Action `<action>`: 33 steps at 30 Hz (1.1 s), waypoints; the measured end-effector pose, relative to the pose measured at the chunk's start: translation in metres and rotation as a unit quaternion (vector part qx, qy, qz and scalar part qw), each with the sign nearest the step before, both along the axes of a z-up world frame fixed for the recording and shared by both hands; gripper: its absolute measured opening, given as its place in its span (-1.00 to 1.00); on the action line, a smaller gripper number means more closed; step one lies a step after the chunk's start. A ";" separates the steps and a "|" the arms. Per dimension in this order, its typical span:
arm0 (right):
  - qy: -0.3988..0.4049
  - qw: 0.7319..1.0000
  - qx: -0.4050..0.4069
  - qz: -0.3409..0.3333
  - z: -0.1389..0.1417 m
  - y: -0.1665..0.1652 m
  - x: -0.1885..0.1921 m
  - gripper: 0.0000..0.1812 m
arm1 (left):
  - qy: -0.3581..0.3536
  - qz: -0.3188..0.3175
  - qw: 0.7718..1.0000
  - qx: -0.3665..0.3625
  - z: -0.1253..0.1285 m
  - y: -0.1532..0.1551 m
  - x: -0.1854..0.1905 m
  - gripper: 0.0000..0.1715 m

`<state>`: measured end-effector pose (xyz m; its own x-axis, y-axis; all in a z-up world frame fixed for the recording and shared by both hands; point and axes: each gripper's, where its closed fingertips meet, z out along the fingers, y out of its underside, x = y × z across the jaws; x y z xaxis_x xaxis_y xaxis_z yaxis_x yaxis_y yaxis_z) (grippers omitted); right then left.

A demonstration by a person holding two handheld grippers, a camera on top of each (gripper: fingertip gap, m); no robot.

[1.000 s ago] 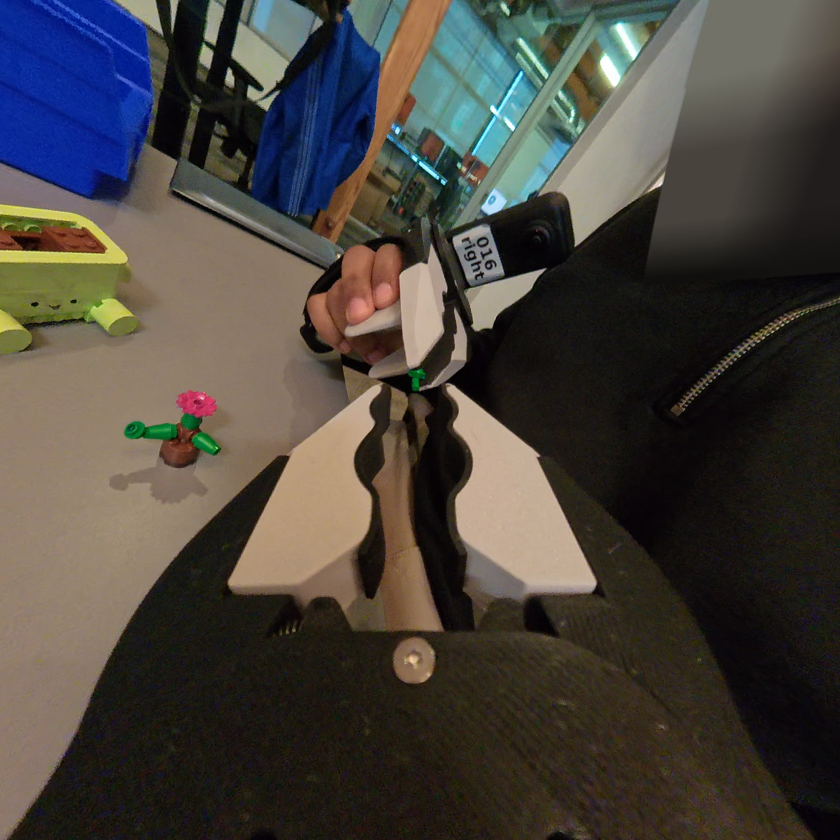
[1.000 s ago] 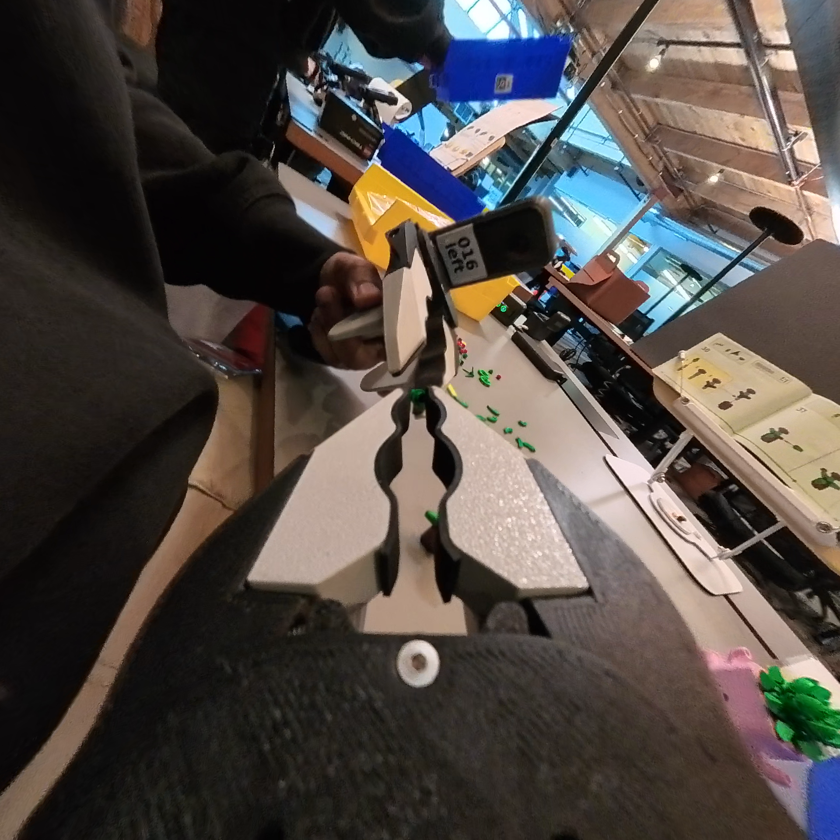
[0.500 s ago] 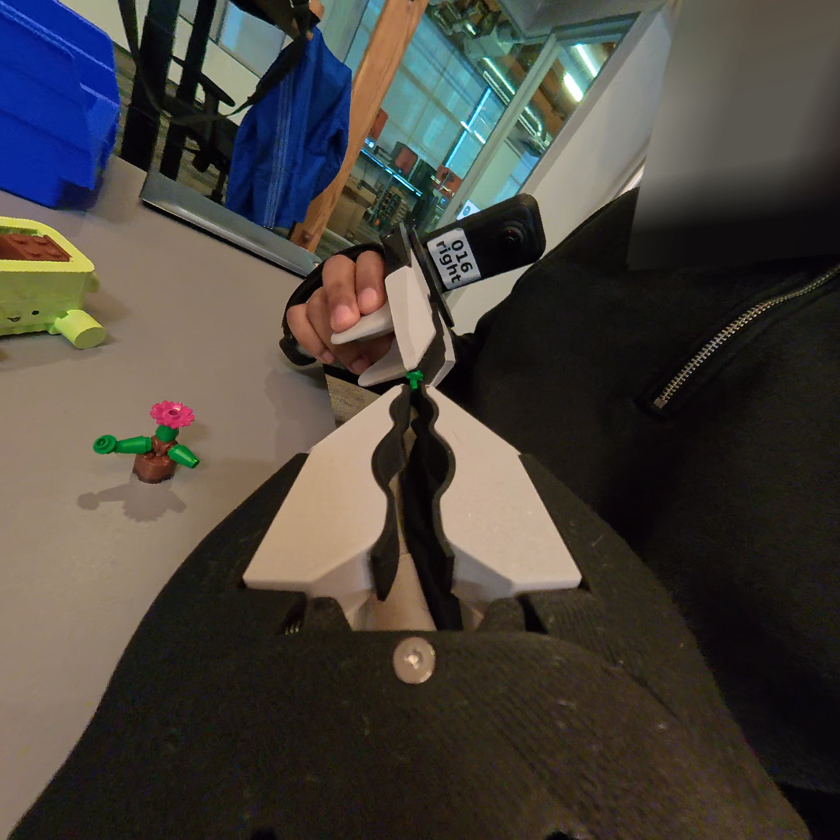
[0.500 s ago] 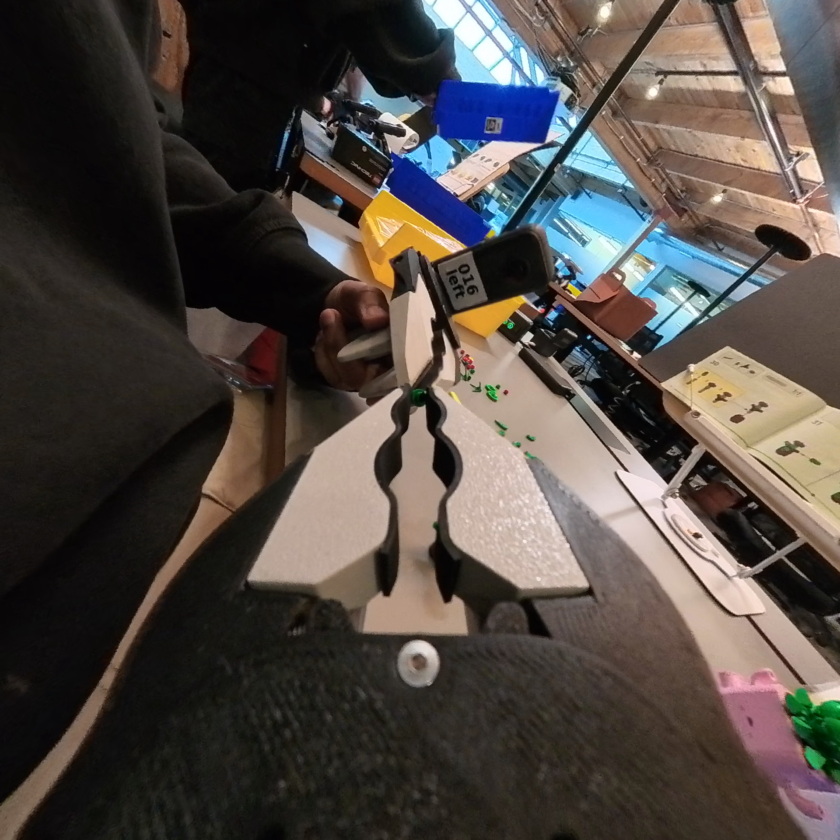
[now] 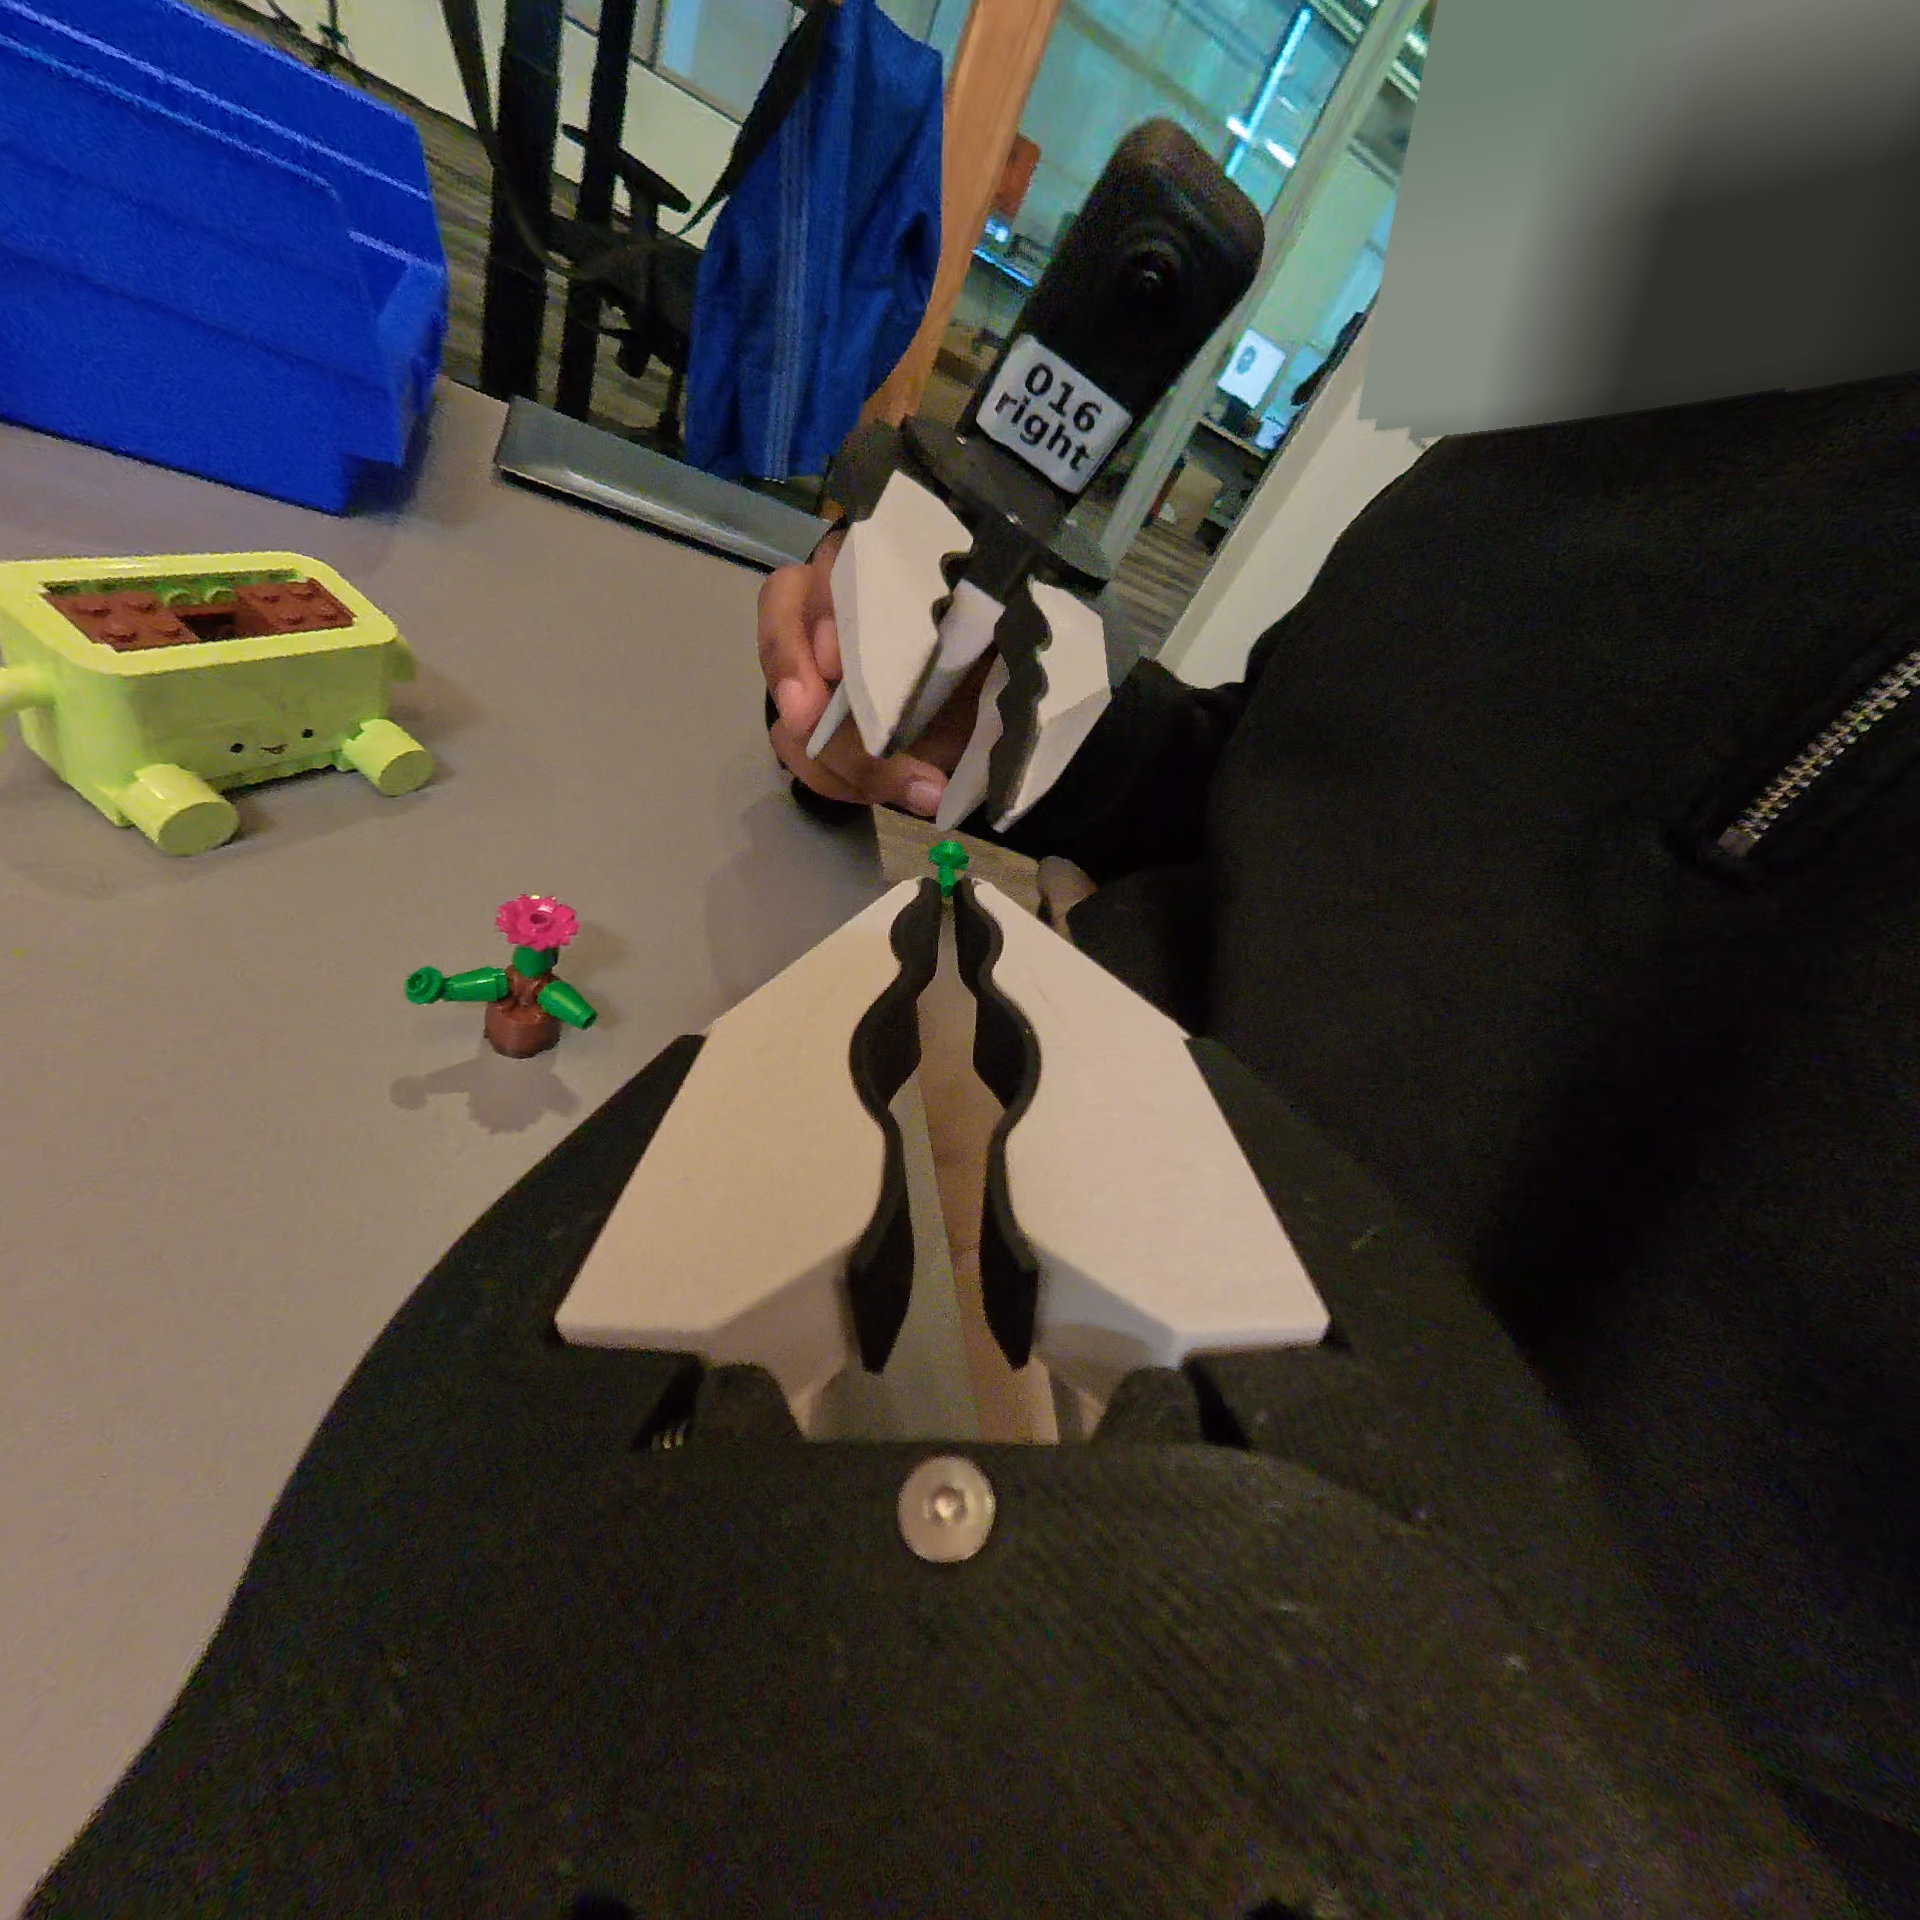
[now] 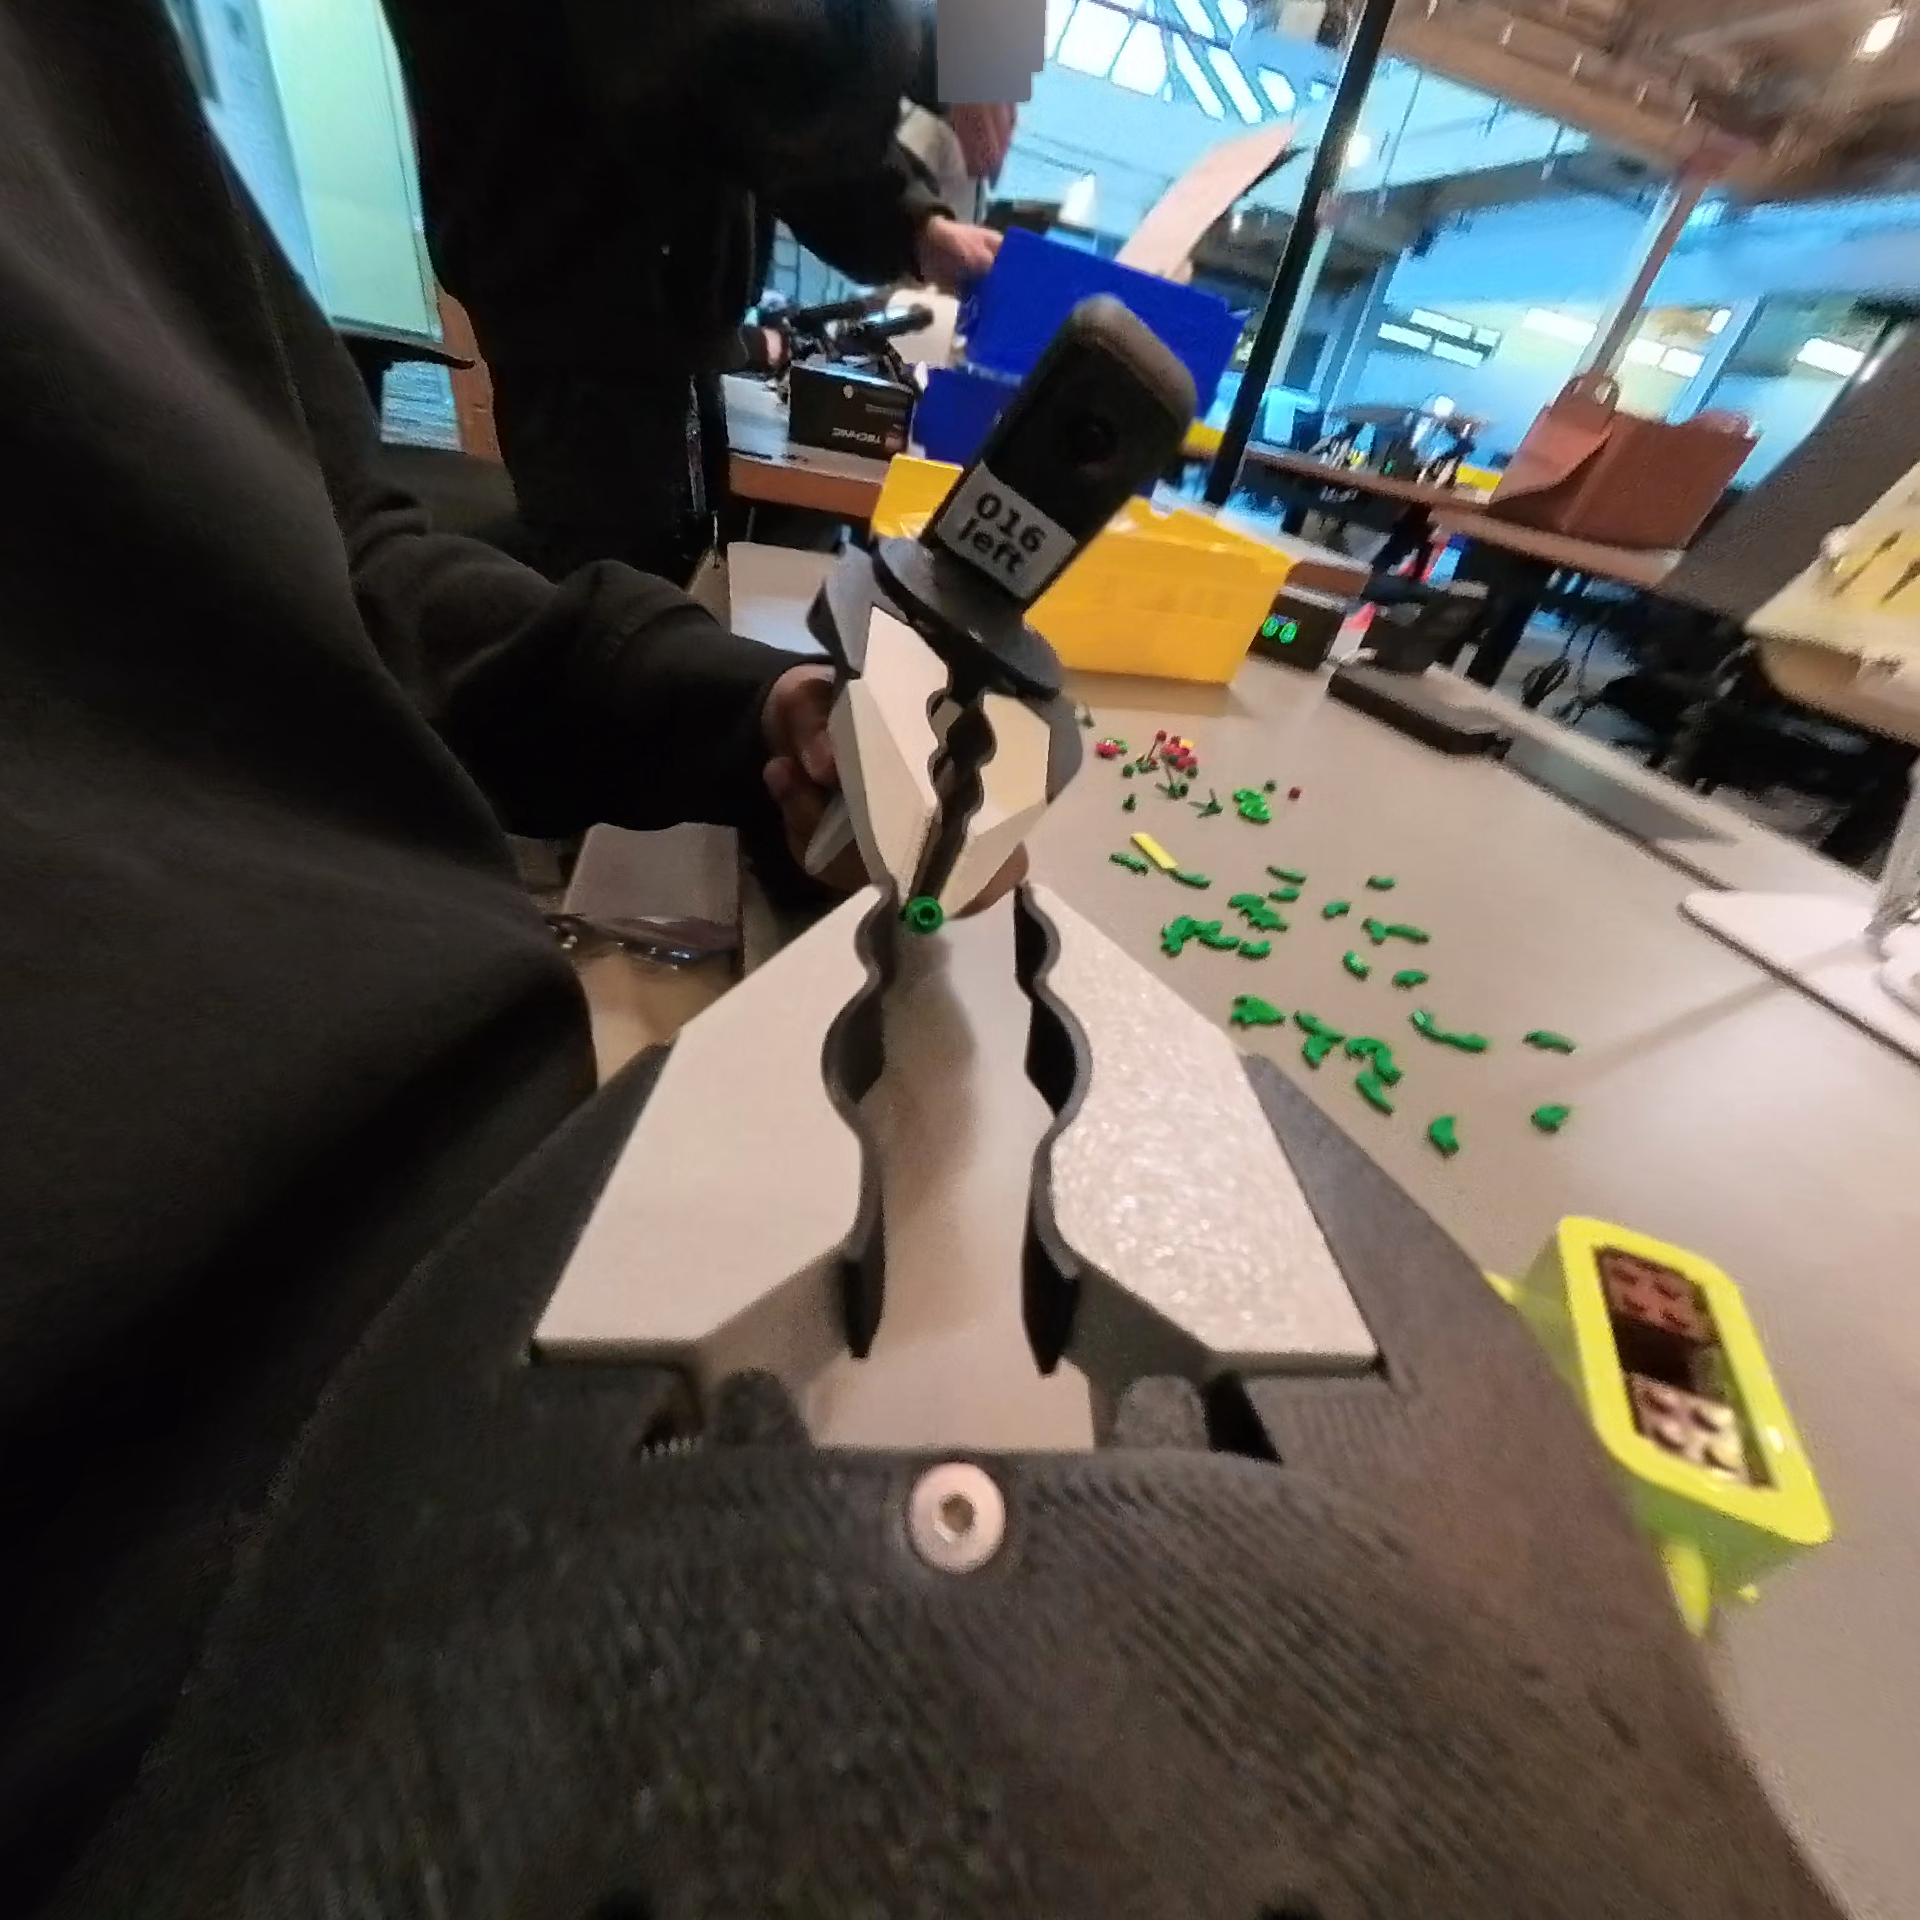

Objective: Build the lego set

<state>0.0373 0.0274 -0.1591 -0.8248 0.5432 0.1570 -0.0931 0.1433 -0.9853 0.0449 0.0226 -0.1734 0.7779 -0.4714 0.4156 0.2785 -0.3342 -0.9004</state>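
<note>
My left gripper (image 5: pixel 943 891) is shut on a small green stem piece (image 5: pixel 948 860), which sticks out of its tips above the table edge. My right gripper (image 6: pixel 951 912) is open and empty, its tips on either side of that green piece (image 6: pixel 920 912). In the left wrist view the right gripper (image 5: pixel 982 816) hangs just above the piece, apart from it. In the right wrist view the left gripper (image 6: pixel 925 891) points down at me. A small plant with a pink flower (image 5: pixel 520 987) stands on the grey table (image 5: pixel 208 1195). A lime-green planter (image 5: pixel 208 665) with brown bricks stands farther left.
Several loose green and red pieces (image 6: pixel 1330 987) lie scattered on the table. The lime planter (image 6: pixel 1683 1382) sits close at the right. A yellow bin (image 6: pixel 1143 592) and a blue bin (image 5: pixel 208 260) stand at the back. The person's black jacket (image 5: pixel 1558 935) fills one side. Less than 4 cm separates the two grippers' tips. The lime-green planter (image 5: pixel 208 665) is about equally far from each gripper, around 15 centimetres. Seen from the right wrist view (image 6: pixel 1563 1272) as well.
Both grippers met tip to tip on the green piece. The right gripper has opened and let go; the left gripper keeps the piece. Both views have swung round.
</note>
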 end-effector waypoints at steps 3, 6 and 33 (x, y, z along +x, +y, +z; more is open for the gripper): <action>-0.043 0.999 0.008 -0.011 -0.008 0.004 -0.007 -0.77 | 0.042 0.013 0.999 -0.017 -0.009 0.001 -0.003 -1.00; -0.083 0.996 0.015 0.005 -0.015 0.001 -0.003 -0.78 | 0.063 0.012 0.998 -0.028 -0.014 0.002 -0.001 -1.00; -0.162 0.985 0.049 0.026 -0.033 -0.004 0.002 -0.95 | 0.088 0.017 0.995 -0.040 -0.020 0.004 0.002 -0.91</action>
